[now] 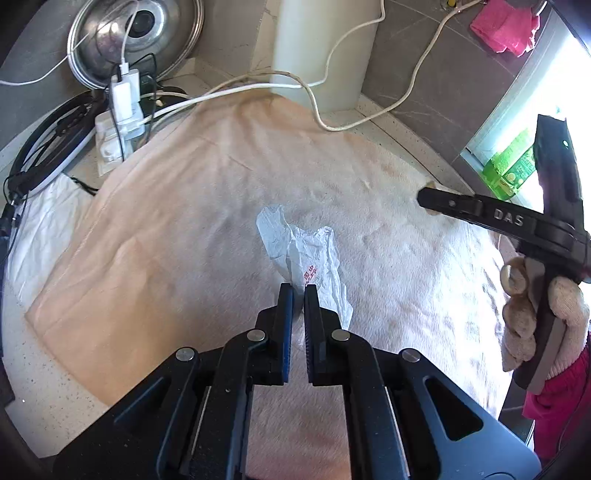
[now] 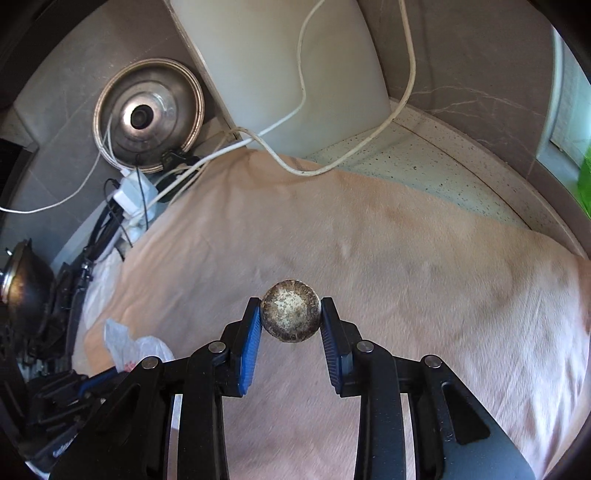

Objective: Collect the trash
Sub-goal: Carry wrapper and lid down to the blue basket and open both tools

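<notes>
A crumpled white plastic wrapper with red print hangs over the peach towel, and my left gripper is shut on its lower end. The same wrapper shows at the lower left of the right wrist view, at the left gripper's tips. My right gripper is shut on a round brownish, speckled ball, with a blue pad pressed on each side of it. In the left wrist view the right gripper comes in from the right, held by a gloved hand. Only a tan sliver of the ball shows there.
At the back stand a metal pot lid, a white power strip with chargers and a tall white container, with white cables lying across. A green bottle sits by the window, and a pink cloth is at the top right.
</notes>
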Tool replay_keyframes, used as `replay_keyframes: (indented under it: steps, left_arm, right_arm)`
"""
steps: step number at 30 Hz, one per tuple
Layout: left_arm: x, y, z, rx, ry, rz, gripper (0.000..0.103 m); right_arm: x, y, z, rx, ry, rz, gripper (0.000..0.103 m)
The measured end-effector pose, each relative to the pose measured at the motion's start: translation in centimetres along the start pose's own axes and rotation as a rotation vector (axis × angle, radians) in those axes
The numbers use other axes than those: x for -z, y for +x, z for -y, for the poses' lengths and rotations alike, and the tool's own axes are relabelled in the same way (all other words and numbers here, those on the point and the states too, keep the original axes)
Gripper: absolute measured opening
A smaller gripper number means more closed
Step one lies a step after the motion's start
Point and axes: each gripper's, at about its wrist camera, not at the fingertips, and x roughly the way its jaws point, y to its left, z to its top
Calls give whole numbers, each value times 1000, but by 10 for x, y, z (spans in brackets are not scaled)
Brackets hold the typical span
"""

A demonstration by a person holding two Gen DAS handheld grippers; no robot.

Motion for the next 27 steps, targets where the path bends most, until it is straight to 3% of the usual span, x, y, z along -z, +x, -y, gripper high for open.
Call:
replay_keyframes:
  steps: [10, 27]
  left_arm:
    - [38, -49, -38, 37, 47, 4, 4]
    - [123, -111, -112, 92, 131, -36, 4]
  right_arm:
    - [69, -45, -44, 7, 50, 26, 29]
    - [185, -74, -149, 29, 90, 38, 29]
